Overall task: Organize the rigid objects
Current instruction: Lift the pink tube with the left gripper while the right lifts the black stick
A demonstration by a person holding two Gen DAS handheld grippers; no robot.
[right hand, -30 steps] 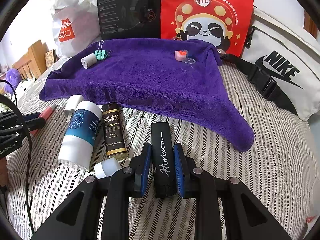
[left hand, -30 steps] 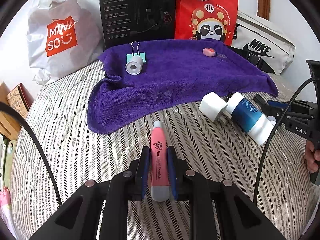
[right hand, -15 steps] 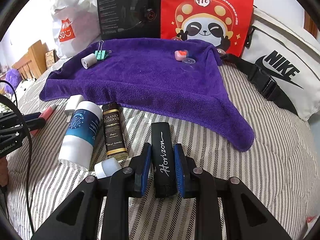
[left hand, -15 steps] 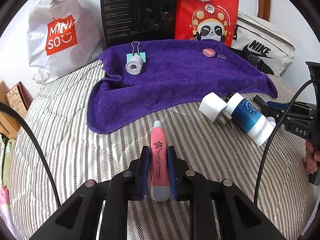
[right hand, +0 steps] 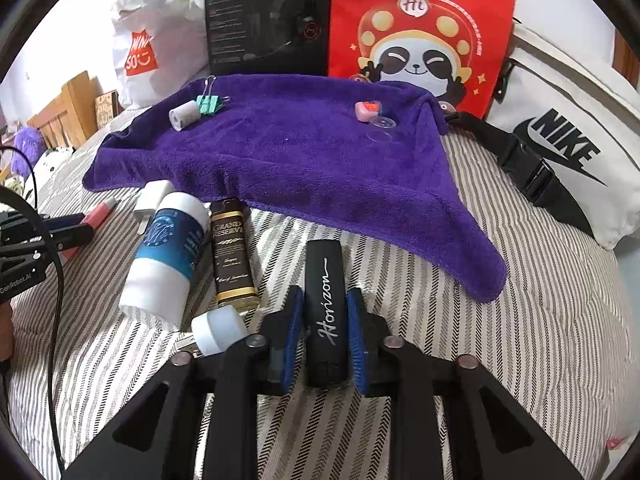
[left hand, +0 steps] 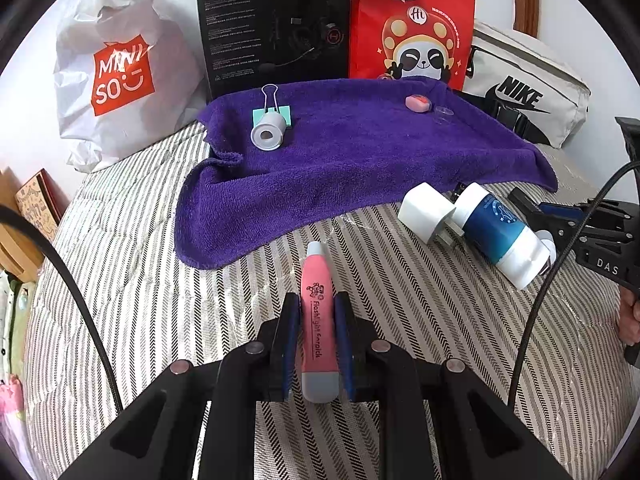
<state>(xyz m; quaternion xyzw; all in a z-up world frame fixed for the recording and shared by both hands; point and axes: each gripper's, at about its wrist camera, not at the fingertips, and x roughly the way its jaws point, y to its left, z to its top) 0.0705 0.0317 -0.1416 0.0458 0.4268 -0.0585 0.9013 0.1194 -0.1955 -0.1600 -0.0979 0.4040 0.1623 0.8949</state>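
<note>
My left gripper point(left hand: 317, 312) is shut on a pink flashlight pen point(left hand: 317, 312) lying on the striped bedcover, just short of the purple towel point(left hand: 352, 160). My right gripper point(right hand: 325, 312) is shut on a black Horizon case point(right hand: 325, 300), also low over the bedcover near the towel's front edge point(right hand: 320, 152). On the towel lie a white tape roll point(left hand: 267, 131), a green binder clip point(left hand: 272, 110) and a pink eraser point(left hand: 417, 102) beside a clear cap.
A white plug adapter point(left hand: 426, 210), a blue-and-white bottle point(right hand: 168, 252), a dark Grand Reserve bottle point(right hand: 233, 256) and a small white plug point(right hand: 218, 330) lie left of the right gripper. A Miniso bag point(left hand: 116, 76), a black box, a red bag and a Nike bag point(right hand: 568, 148) stand behind.
</note>
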